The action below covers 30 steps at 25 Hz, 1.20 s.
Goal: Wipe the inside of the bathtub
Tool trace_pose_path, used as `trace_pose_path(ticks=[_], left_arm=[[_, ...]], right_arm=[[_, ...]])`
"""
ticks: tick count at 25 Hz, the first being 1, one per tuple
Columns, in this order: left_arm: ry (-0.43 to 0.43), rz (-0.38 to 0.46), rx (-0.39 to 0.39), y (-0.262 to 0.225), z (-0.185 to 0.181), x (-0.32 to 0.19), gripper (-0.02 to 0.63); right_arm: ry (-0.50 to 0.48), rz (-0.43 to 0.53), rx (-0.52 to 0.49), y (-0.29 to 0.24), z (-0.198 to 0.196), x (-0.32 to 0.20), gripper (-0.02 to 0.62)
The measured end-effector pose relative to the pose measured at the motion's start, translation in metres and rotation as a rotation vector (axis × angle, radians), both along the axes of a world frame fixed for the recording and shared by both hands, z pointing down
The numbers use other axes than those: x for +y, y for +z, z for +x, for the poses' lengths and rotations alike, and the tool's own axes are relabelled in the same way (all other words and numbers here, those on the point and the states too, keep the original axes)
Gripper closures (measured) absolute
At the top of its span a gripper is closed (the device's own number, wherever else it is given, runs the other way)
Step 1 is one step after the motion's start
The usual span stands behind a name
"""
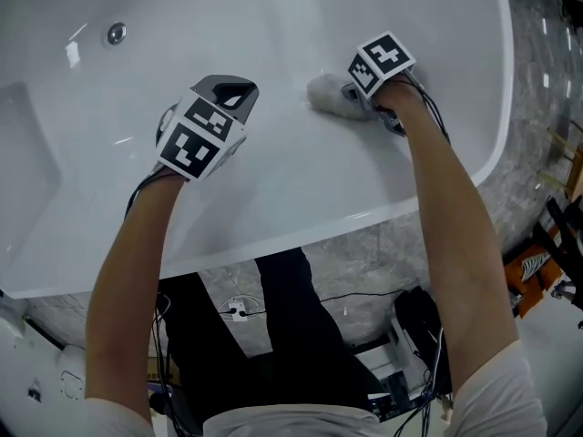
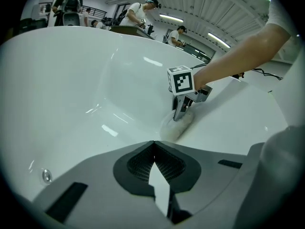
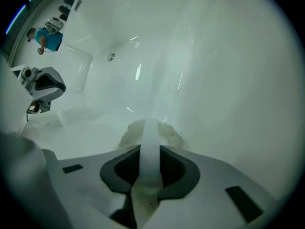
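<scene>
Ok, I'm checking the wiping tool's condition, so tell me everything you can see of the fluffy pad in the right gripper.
The fluffy pad is a small, off-white, fuzzy lump, soft-looking like microfibre. A smooth white strip, seemingly its handle, runs between the jaws of the right gripper, which are shut on it. The pad lies pressed against the sloping inner wall of the bathtub.

Bathtub [image 1: 273,180] cut off by the head view's top and left edges, cloth [image 1: 323,94] partly hidden under the right gripper [image 1: 357,98], right gripper view hazy, cloth's outline blurred there, distant people [image 2: 140,13] too small to make out
</scene>
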<state>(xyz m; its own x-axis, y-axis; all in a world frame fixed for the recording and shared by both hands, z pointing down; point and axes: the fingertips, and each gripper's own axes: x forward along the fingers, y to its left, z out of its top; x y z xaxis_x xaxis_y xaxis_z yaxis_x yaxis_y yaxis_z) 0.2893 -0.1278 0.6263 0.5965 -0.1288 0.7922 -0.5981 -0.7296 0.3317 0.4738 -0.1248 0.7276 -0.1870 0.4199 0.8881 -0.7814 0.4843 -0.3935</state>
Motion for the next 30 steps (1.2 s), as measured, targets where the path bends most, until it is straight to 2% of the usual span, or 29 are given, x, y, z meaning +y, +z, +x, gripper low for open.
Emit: trace_pose_path(ticks=[3, 9, 12, 21, 28, 30], left_arm=[[0.003, 0.006, -0.018, 0.010, -0.020, -0.003, 0.594], [-0.005, -0.005, -0.042, 0.042, -0.086, 0.006, 0.594], [-0.012, -0.007, -0.056, 0.048, -0.103, 0.011, 0.594], [-0.021, 0.002, -0.100, 0.029, -0.132, 0.017, 0.594], [-0.055, 0.009, -0.113, 0.013, -0.144, 0.016, 0.594], [-0.066, 0.006, -0.114, 0.013, -0.162, 0.024, 0.594]], right_arm=[[-0.012, 0.006, 0.018, 0.021, -0.014, 0.000, 0.499], [-0.030, 0.003, 0.042, 0.065, -0.062, 0.010, 0.499], [-0.039, 0.008, 0.046, 0.076, -0.071, 0.011, 0.499], [-0.042, 0.018, 0.020, 0.058, -0.088, 0.010, 0.499], [-0.056, 0.006, -0.033, 0.045, -0.121, 0.016, 0.499], [-0.068, 0.001, -0.040, 0.046, -0.145, 0.025, 0.499]])
